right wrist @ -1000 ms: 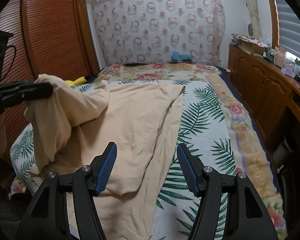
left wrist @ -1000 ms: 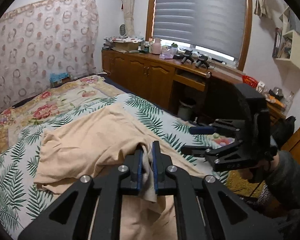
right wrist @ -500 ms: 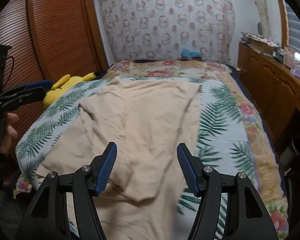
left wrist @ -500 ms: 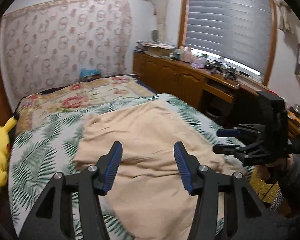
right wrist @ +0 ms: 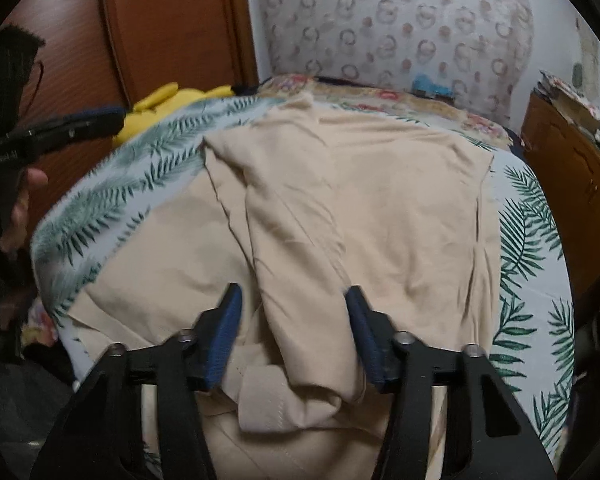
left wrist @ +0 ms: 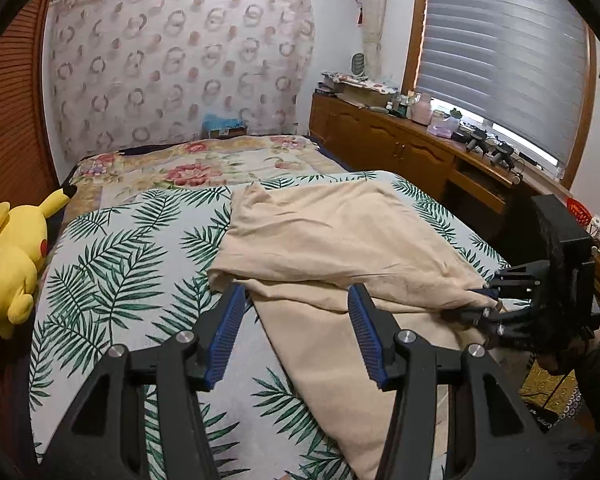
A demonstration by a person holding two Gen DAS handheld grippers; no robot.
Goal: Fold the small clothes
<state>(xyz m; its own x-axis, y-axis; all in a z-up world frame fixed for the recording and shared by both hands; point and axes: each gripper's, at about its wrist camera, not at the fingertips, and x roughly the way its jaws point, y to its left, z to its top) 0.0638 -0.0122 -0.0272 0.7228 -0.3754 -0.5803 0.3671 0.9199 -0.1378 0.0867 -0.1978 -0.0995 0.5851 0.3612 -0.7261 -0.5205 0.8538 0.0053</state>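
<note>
Beige trousers (left wrist: 340, 248) lie folded over on the bed (left wrist: 132, 264), on its palm-leaf cover, with their long axis running from the near foot edge toward the flowered quilt (left wrist: 204, 168) at the head; the wide folded part lies farther up the bed, and a narrower length reaches toward the near edge in the left wrist view. In the right wrist view the waistband end (right wrist: 284, 400), with its stitched band, is bunched up nearest the camera and the cloth spreads away from it toward the patterned curtain (right wrist: 400, 20). A wooden cabinet run (left wrist: 412, 156) stands along the window side of the bed, and a yellow plush toy (left wrist: 8, 256) lies at the opposite edge by the slatted wardrobe door. The left tongs (left wrist: 296, 332) stand spread, one blue pad just beside the folded edge and the other over the cloth, neither pressing on it. The right tongs (right wrist: 292, 332) are closing with the bunched waistband cloth between them; in the left wrist view their tips (left wrist: 486, 300) are at the fold's corner, with cloth between them.
</note>
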